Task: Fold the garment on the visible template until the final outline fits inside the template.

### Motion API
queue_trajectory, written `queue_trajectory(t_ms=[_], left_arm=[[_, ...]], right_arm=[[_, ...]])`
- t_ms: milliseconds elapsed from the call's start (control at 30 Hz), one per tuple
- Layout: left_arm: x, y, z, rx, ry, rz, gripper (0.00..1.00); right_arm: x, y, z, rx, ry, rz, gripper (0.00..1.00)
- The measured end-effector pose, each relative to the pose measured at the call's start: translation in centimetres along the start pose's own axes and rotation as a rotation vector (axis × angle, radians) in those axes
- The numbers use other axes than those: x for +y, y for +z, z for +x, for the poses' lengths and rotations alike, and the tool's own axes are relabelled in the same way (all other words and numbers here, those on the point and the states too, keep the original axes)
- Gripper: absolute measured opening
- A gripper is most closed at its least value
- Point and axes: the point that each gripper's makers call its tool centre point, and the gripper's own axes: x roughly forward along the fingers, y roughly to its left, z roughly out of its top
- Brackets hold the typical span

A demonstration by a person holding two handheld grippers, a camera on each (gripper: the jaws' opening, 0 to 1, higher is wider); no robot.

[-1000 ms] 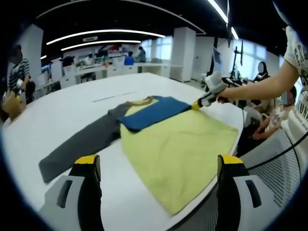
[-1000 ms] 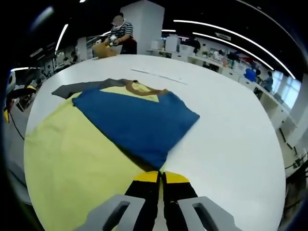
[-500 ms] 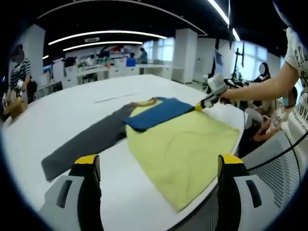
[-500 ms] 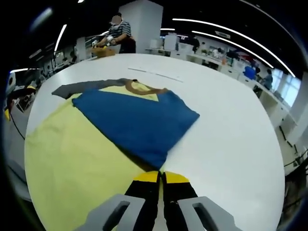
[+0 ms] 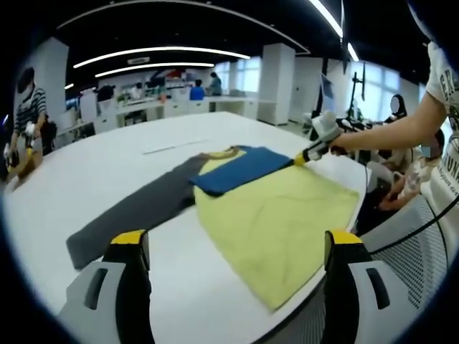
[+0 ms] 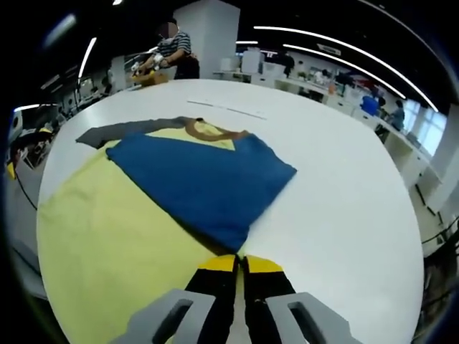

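Room: open office with white columns, long ceiling light strips, desks and people in the background.
Table [image 5: 107,168]: large, round, white; it carries the garment.
Shirt [image 5: 280,215]: long-sleeved, lying flat on the table; yellow body, brown collar, one grey sleeve and one blue sleeve.
Yellow body [image 6: 107,244]: spread wide, reaching close to the table's edge.
Blue sleeve [image 6: 208,179]: folded across the upper part of the yellow body, partly covering it below the collar.
Grey sleeve [image 5: 136,215]: stretched straight out on the table, away from the body.
Collar [image 6: 208,132]: brown, at the top of the shirt beside the blue sleeve's upper edge.
Left gripper [image 5: 233,269]: jaws spread wide, yellow-tipped, holding nothing, above the table's near edge, apart from the shirt.
Right gripper [image 6: 239,264]: jaws pressed together on the cuff end of the blue sleeve, where it meets the yellow body; in the left gripper view it sits at the sleeve's far tip, held by a person's hand [image 5: 344,142].
Template: cannot tell where it is.
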Motion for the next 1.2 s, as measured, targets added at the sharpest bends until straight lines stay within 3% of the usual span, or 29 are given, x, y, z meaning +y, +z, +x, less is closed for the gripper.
queue_trajectory(t_ms=[200,333,500,700,967,1200], left_arm=[[0.2,0.1,0.0,0.002,0.0,0.005,0.99],[0.3,0.1,0.0,0.004,0.0,0.011,0.99],[0.6,0.3,-0.1,0.002,0.005,0.011,0.99],[1.8,0.5,-0.5,-0.01,0.019,-0.003,0.99],[3.6,0.7,-1.2,-0.023,0.061,-0.028,0.99],[5.9,0.5,-1.8,-0.03,0.105,-0.046,0.99]], right_arm=[[0.4,0.7,-0.1,-0.046,0.032,0.055,0.19],[1.1,2.3,-0.6,-0.116,0.072,0.133,0.3],[2.7,4.3,-1.9,-0.177,0.12,0.139,0.53],[4.7,6.1,-3.5,-0.223,0.161,0.08,0.77],[6.9,6.8,-5.4,-0.251,0.23,0.046,0.94],[8.4,7.0,-6.9,-0.276,0.283,0.026,0.99]])
